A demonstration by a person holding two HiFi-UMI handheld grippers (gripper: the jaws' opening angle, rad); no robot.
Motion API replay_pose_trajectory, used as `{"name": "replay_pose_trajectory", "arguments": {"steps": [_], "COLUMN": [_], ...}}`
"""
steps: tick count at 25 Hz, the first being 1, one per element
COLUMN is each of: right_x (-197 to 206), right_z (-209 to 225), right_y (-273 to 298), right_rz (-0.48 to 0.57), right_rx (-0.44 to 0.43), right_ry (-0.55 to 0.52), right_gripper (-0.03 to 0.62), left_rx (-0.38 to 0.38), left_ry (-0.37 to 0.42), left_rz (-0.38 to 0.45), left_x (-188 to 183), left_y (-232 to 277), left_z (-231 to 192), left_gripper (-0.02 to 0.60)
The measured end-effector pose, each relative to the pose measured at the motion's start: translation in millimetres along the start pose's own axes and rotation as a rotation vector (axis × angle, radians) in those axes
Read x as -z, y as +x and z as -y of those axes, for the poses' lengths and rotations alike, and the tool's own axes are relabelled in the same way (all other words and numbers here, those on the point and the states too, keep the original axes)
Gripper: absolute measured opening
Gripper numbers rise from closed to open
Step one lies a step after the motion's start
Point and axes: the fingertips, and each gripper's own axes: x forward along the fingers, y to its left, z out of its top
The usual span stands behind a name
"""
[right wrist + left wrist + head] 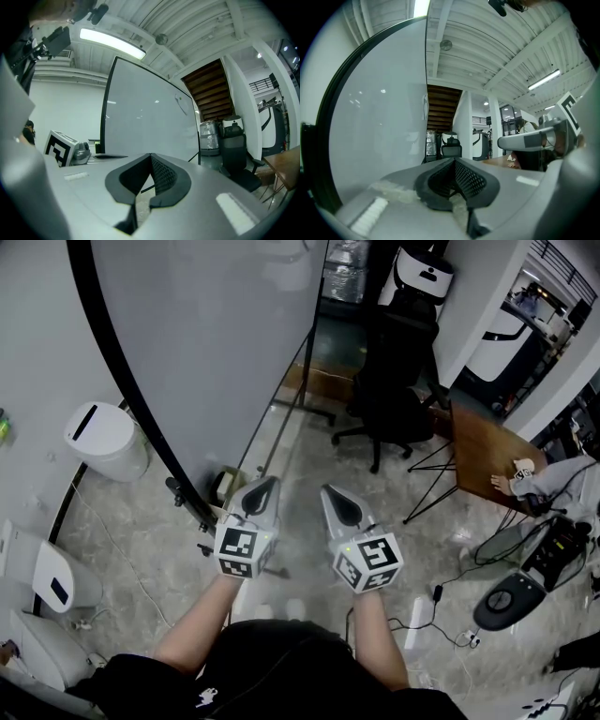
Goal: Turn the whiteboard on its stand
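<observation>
The whiteboard [216, 362] is a big pale panel in a black frame, standing on edge up the left of the head view. Its lower corner meets the stand's black clamp and foot [192, 507]. My left gripper [263, 486] is shut and empty, level, its tip just right of that lower edge and apart from it. In the left gripper view the whiteboard [379, 131] fills the left side, close by. My right gripper [330, 493] is beside the left one, also shut with nothing in it. The right gripper view shows the whiteboard [145, 126] ahead to the left.
A black office chair [389, 381] stands beyond the board's far end. A wooden table [483, 451] with a person's hand on it is at the right. White machines [103, 437] line the left wall. Cables and a power strip [417, 620] lie on the floor at the right.
</observation>
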Motion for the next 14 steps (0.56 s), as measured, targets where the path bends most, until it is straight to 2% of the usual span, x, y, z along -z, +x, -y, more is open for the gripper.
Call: {"name": "replay_pose_trajectory", "arguments": {"steps": [14], "right_x": [1.3], "right_z": [-6.7], "right_y": [8.9], "right_rz": [-0.005], "right_rx": [-0.021], "right_ry": [0.004], "right_gripper": [0.008], "left_rx": [0.019], "left_ry": [-0.004], "left_rz": [0.004], "left_x": [1.3], "left_y": [-4.9], "left_z": [-3.1], "left_gripper": [0.003]}}
